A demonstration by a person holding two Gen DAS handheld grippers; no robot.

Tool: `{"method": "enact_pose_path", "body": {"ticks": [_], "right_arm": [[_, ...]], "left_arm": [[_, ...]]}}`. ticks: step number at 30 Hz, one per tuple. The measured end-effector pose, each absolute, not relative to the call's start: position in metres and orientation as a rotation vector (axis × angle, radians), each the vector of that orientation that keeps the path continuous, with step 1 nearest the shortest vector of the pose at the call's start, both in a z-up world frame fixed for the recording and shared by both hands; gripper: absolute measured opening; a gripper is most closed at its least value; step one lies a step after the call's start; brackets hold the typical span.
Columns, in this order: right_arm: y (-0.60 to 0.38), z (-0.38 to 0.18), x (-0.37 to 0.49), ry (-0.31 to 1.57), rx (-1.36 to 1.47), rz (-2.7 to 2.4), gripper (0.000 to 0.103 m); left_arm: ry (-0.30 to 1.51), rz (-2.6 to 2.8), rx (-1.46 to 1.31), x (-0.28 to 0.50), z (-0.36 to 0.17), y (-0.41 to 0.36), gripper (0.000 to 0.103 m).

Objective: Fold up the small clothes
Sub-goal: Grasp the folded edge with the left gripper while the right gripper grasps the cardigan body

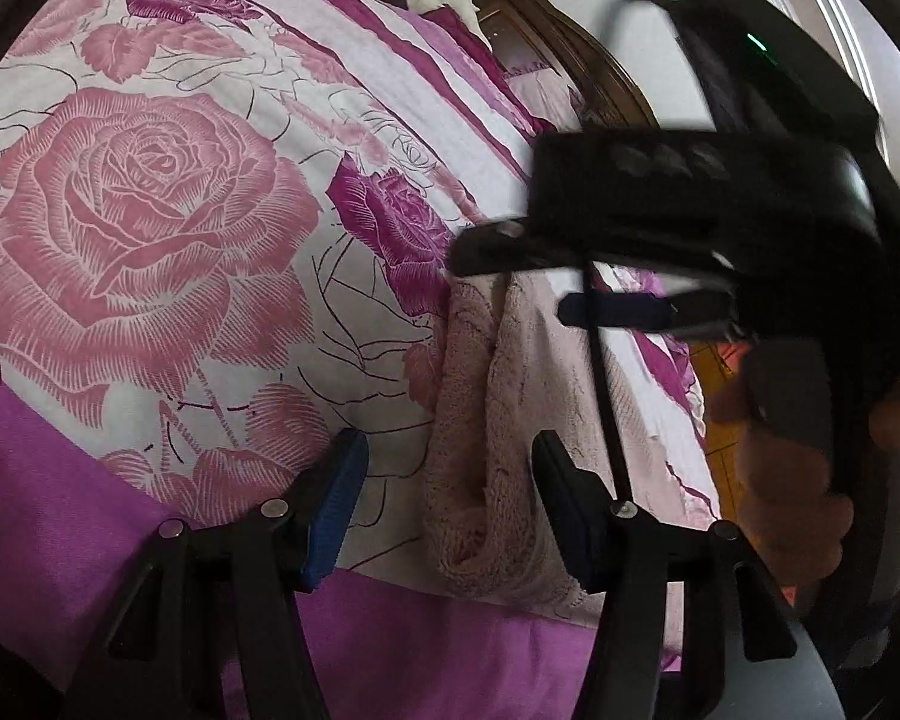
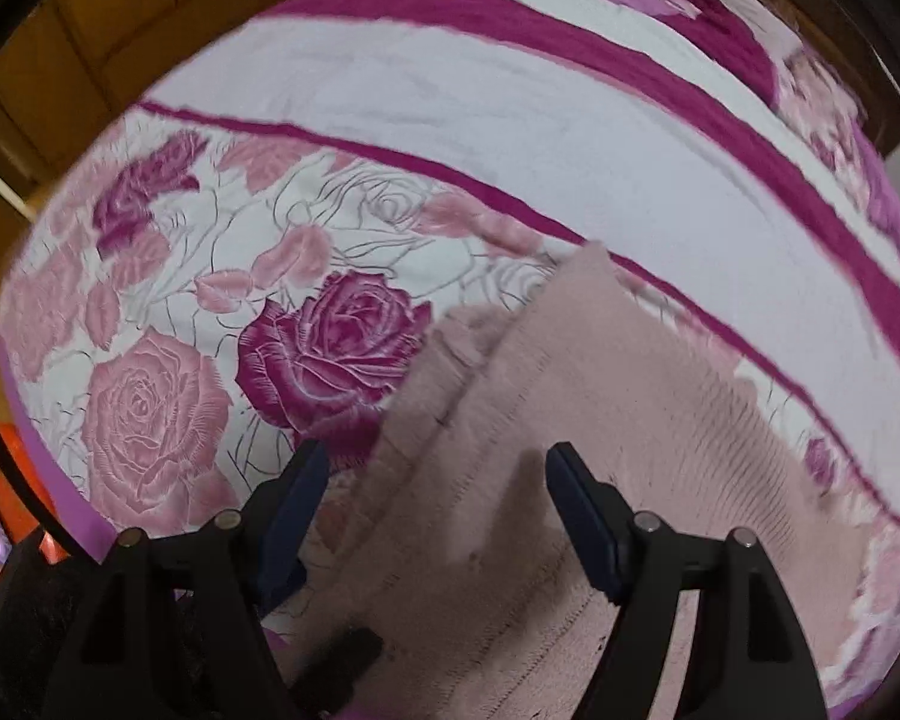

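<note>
Pink cloth on the bed, long axis running up-left from right gripper.
Right gripper directly above cloth, jaws wide, holding nothing. Left gripper at cloth's near end, partly open, straddling a bunched fold, not clamped. Right gripper nearer cloth's middle.

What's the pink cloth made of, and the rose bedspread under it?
Pink cloth: looks like terry or fleece, matte, with a fuzzy looped pile and soft thick folds; ribbed rows show in the right wrist view. Rose bedspread: looks like smooth woven fabric, likely cotton or polyester, with a flat printed pattern and a slight sheen; the fibre can't be told.
</note>
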State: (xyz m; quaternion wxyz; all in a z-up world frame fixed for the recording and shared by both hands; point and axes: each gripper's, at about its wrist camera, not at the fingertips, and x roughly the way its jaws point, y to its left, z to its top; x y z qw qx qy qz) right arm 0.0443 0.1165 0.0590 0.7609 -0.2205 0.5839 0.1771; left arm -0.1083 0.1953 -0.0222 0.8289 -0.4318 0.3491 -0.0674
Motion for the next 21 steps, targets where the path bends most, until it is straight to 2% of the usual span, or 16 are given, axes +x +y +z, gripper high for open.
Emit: {"method": "enact_pose_path", "body": {"ticks": [6, 11, 12, 14, 15, 16, 17, 18, 21], "right_arm": [[0.145, 0.028, 0.043, 1.344, -0.688, 0.238, 0.078], [0.145, 0.025, 0.040, 1.353, -0.693, 0.150, 0.077], [0.143, 0.024, 0.038, 1.356, -0.699, 0.133, 0.073], [0.144, 0.023, 0.035, 1.354, -0.706, 0.120, 0.053], [0.143, 0.023, 0.034, 1.342, -0.702, 0.110, 0.034], [0.139, 0.026, 0.033, 1.330, -0.684, 0.104, 0.023], [0.135, 0.028, 0.033, 1.327, -0.663, 0.117, 0.022], [0.134, 0.029, 0.032, 1.325, -0.654, 0.129, 0.021], [0.126, 0.034, 0.033, 1.318, -0.598, 0.164, 0.018]], "left_arm": [[0.766, -0.197, -0.981, -0.119, -0.026, 0.203, 0.032], [0.784, -0.270, -1.134, -0.129, -0.039, 0.215, 0.031], [0.787, -0.288, -1.149, -0.128, -0.041, 0.216, 0.030], [0.794, -0.310, -1.161, -0.128, -0.043, 0.214, 0.029], [0.797, -0.324, -1.171, -0.127, -0.045, 0.213, 0.027], [0.799, -0.334, -1.179, -0.126, -0.048, 0.211, 0.026], [0.802, -0.329, -1.180, -0.124, -0.051, 0.211, 0.024], [0.799, -0.317, -1.185, -0.123, -0.054, 0.211, 0.016], [0.788, -0.299, -1.227, -0.122, -0.064, 0.212, 0.003]]}}
